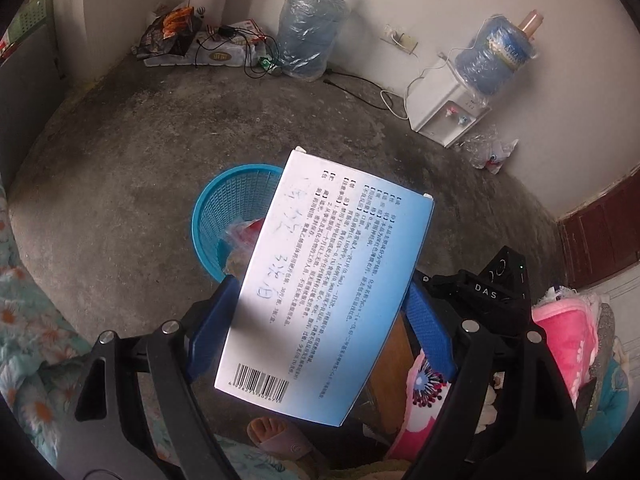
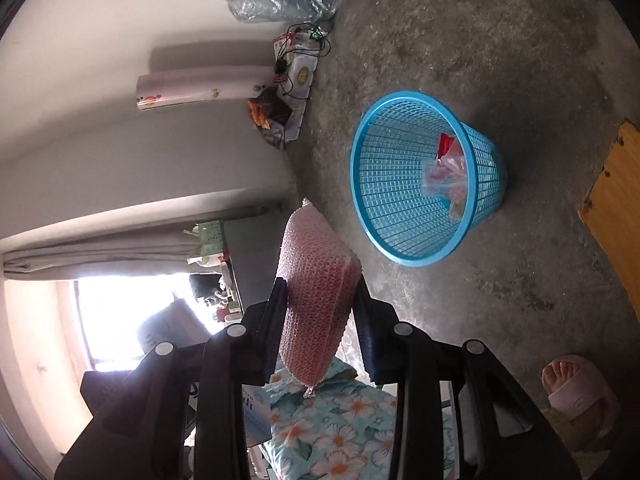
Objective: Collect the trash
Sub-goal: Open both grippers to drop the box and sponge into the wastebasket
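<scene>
While clamped across its width between the blue pads of the left gripper [image 1: 320,320], white-and-blue carton [image 1: 320,280] tilted up toward one o'clock, its far end hanging over the blue mesh basket [image 1: 224,204] on the concrete floor [image 1: 120,160]. Printed with dense black text, a barcode near the six o'clock corner, and handwritten pen marks down the pale side; print too small to read. Covers most of the basket, leaving only the nine o'clock arc of the rim and a glimpse of red and clear wrappers inside.

Seen from the right wrist, pink bubble-wrap bundle [image 2: 318,292] pinched in the right gripper [image 2: 320,308], pads pressed into both sides, top end reaching toward twelve o'clock. Lower end partly hidden behind the fingers. Basket [image 2: 400,240] at one o'clock from the bundle, well apart, showing crumpled red and clear trash [image 2: 446,168] at its bottom; contents hard to identify. Foot in a pink slipper [image 2: 576,392] at four o'clock, cut off by the frame edge.
</scene>
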`<action>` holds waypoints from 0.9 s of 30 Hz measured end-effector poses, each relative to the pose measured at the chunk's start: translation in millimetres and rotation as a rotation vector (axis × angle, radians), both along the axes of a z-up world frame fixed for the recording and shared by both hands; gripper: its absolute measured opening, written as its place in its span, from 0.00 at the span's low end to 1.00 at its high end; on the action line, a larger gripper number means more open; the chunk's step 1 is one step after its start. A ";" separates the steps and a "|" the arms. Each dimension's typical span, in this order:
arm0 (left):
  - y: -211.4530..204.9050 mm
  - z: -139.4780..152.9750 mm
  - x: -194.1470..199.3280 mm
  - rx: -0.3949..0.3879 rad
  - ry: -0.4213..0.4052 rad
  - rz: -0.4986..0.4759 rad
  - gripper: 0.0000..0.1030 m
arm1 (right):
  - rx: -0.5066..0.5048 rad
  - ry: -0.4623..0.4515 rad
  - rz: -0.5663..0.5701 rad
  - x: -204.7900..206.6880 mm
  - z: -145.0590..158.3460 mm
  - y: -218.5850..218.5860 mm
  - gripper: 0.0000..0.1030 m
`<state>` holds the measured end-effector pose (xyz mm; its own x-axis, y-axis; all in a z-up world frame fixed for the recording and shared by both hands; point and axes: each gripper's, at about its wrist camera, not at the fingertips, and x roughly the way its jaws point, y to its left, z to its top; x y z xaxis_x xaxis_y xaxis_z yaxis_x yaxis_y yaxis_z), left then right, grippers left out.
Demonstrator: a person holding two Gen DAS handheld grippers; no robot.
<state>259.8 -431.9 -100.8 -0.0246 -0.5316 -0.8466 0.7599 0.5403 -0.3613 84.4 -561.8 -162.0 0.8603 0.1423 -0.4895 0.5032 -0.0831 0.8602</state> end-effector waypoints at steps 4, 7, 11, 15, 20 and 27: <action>-34.8 -19.1 22.7 -0.009 -0.029 0.036 0.78 | -0.004 0.063 -0.002 25.1 -24.6 -28.0 0.34; -56.5 -39.6 44.6 -0.003 -0.071 0.081 0.84 | -0.024 0.148 -0.009 38.2 -52.0 -46.0 0.59; -63.6 -59.4 58.6 0.037 -0.068 0.150 0.84 | 0.002 0.241 -0.015 32.8 -79.8 -47.0 0.59; -50.4 -53.7 51.6 -0.011 -0.049 0.159 0.84 | -0.030 0.235 -0.020 17.6 -79.2 -38.0 0.59; -25.1 -23.8 37.8 -0.088 -0.085 0.154 0.84 | -0.062 0.214 -0.015 11.6 -65.0 -28.9 0.59; 49.5 45.4 12.9 -0.270 -0.151 0.204 0.84 | -0.292 0.179 0.093 30.1 15.4 10.0 0.59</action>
<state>272.7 -382.4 -55.4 0.2191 -0.7173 -0.6614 0.7021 0.5866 -0.4036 114.5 -551.8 -146.6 0.7469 0.0476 -0.6632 0.6423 0.2063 0.7382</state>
